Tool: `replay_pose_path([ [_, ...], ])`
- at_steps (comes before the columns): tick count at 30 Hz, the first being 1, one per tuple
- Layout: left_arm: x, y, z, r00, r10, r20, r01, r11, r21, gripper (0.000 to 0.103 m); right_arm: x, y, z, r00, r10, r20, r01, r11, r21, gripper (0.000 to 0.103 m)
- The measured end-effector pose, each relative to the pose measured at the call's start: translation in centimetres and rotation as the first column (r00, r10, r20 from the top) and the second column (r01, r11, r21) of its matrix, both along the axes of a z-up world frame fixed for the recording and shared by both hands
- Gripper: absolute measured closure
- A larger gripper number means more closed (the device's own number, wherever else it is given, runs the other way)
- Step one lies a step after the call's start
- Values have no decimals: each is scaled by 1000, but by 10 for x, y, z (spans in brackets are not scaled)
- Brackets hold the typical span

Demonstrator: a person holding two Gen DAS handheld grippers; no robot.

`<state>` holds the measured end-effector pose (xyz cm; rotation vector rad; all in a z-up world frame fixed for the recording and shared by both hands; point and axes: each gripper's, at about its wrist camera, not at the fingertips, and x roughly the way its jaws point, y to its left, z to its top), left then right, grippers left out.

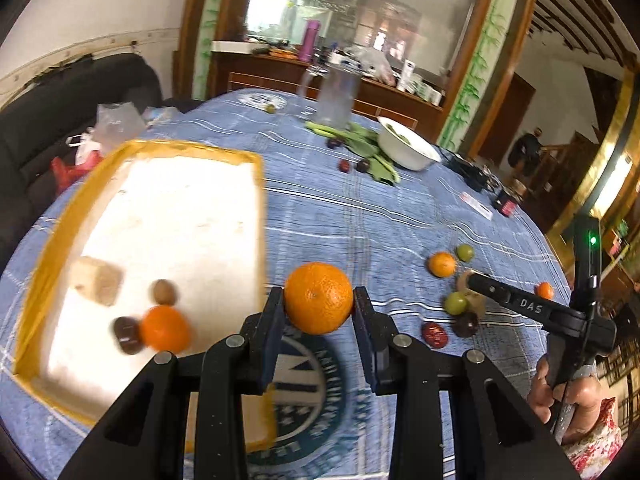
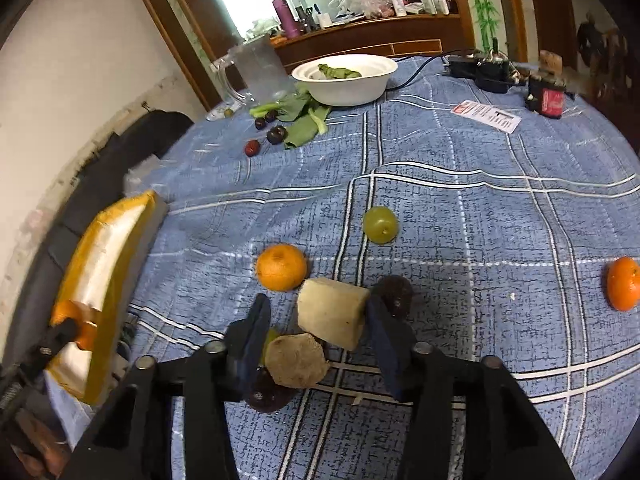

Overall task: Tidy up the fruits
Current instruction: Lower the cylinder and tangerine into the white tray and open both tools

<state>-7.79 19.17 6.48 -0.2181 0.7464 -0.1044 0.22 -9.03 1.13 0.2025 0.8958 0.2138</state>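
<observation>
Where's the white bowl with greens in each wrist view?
Left wrist: white bowl sits upper right of centre, at the far side of the table, leafy greens lying beside it.
Right wrist: white bowl is top centre, greens spilling toward its lower left.
Shared landmark: the clear plastic jug, just left of the bowl in both.

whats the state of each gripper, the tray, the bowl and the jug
left gripper: shut on an orange, held above the table
right gripper: open, jaws around a pale chunk
tray: holds some fruit
bowl: upright, greens inside
jug: upright
</observation>
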Motion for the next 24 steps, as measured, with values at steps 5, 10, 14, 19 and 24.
replay_pose_path([
  [5,-13,30,1,998,63,6,-63,998,0,70,-5,0,4,1000,-4,-6,4,1000,22,67],
  [10,-20,60,-7,991,131,-15,-131,991,-20,70,-20,20,30,998,42,43,-43,998,36,67],
  [14,-19,76,-15,985,168,-42,-169,985,-30,70,-31,68,50,985,157,75,-159,987,30,67],
  [19,-21,91,-22,979,192,-64,-194,980,-32,70,-37,130,56,953,294,74,-298,953,47,66],
  [24,-21,97,-28,981,172,-87,-179,981,-79,70,-27,186,51,921,387,39,-389,915,112,66],
])
